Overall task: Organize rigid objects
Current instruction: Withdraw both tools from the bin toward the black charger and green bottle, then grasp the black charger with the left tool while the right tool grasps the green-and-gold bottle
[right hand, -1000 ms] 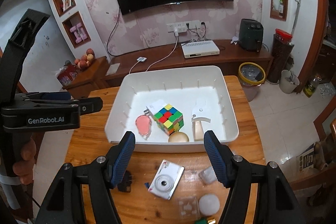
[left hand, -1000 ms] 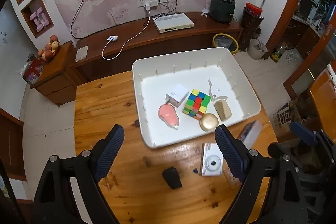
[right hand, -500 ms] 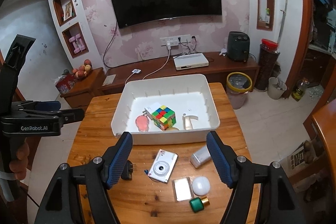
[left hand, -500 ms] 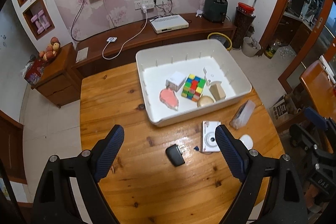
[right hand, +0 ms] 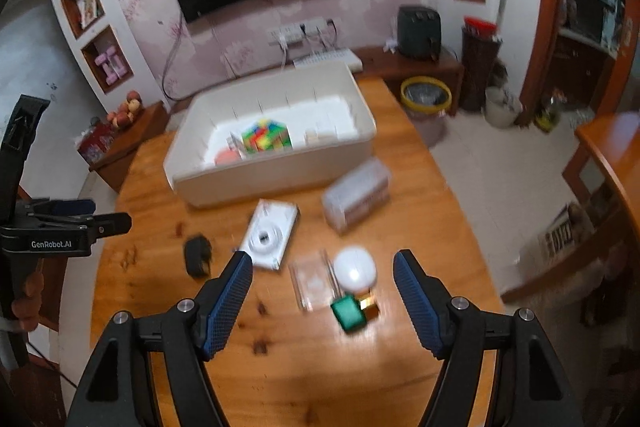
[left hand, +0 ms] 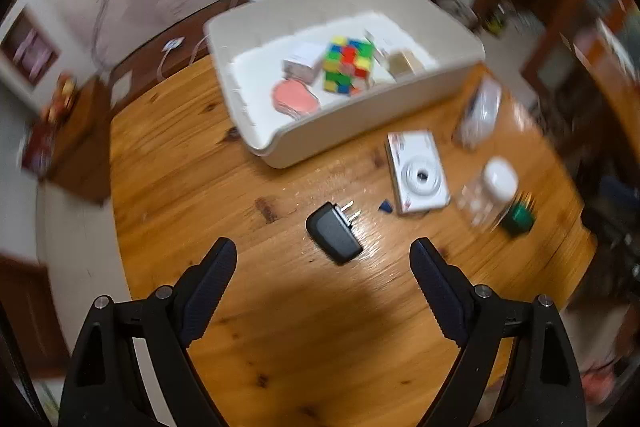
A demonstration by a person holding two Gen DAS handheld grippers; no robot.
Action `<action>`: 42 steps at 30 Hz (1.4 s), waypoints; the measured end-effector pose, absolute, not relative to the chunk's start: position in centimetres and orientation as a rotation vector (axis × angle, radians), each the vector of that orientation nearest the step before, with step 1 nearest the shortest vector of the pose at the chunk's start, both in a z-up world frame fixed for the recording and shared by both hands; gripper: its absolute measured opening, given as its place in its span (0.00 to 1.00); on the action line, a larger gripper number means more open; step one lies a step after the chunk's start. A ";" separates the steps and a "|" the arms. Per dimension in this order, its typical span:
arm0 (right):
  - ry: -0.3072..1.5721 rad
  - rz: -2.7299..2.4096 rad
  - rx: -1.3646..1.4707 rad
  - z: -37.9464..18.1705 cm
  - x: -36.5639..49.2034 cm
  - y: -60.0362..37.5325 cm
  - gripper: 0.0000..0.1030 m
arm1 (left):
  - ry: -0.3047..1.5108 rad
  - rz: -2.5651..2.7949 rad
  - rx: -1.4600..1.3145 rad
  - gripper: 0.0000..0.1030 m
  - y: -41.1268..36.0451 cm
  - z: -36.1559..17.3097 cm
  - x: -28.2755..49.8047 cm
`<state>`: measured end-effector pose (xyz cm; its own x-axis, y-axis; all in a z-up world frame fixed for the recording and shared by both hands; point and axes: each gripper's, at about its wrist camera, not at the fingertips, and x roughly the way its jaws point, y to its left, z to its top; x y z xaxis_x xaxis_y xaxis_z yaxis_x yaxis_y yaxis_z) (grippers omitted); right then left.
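Observation:
A white bin (left hand: 360, 131) (right hand: 280, 183) on the wooden table holds a colour cube (left hand: 347, 65) (right hand: 266, 135), a pink flat piece (left hand: 294, 98), a white box and a tan block. On the table in front of it lie a black plug adapter (left hand: 333, 231) (right hand: 197, 254), a white camera (left hand: 418, 173) (right hand: 272, 234), a clear box (left hand: 478, 111) (right hand: 357, 199), a white round case (left hand: 499, 181) (right hand: 355, 269), a flat clear case (right hand: 314, 283) and a green bottle (left hand: 518, 215) (right hand: 352, 311). My left gripper (left hand: 323, 255) is open just short of the adapter. My right gripper (right hand: 323, 265) is open, just short of the clear case and white case.
The table's right edge (right hand: 460, 207) drops to tiled floor with a yellow-rimmed bin (right hand: 426, 95). A low cabinet with a set-top box (right hand: 328, 58) stands behind the table. My left gripper also shows in the right wrist view (right hand: 60, 223) at the table's left side.
Both grippers have dropped lower and closer to the loose things in front of the bin. The left one now points at the black adapter. Both stay open and empty.

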<state>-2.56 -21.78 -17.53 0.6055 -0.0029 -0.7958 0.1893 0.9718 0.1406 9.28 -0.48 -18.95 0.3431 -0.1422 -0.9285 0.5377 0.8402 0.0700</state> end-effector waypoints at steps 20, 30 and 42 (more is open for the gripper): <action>1.055 -0.168 0.388 -29.8 -5.0 -18.7 0.72 | 1.121 -0.760 0.929 0.88 -2.7 -28.6 11.3; 1.021 -0.215 0.262 -31.3 -4.3 -20.5 0.72 | 1.138 -0.857 0.923 0.88 -3.3 -29.4 11.4; 1.040 -0.095 0.093 -31.4 -1.7 -23.2 0.72 | 1.230 -0.887 0.839 0.80 -2.3 -30.0 13.1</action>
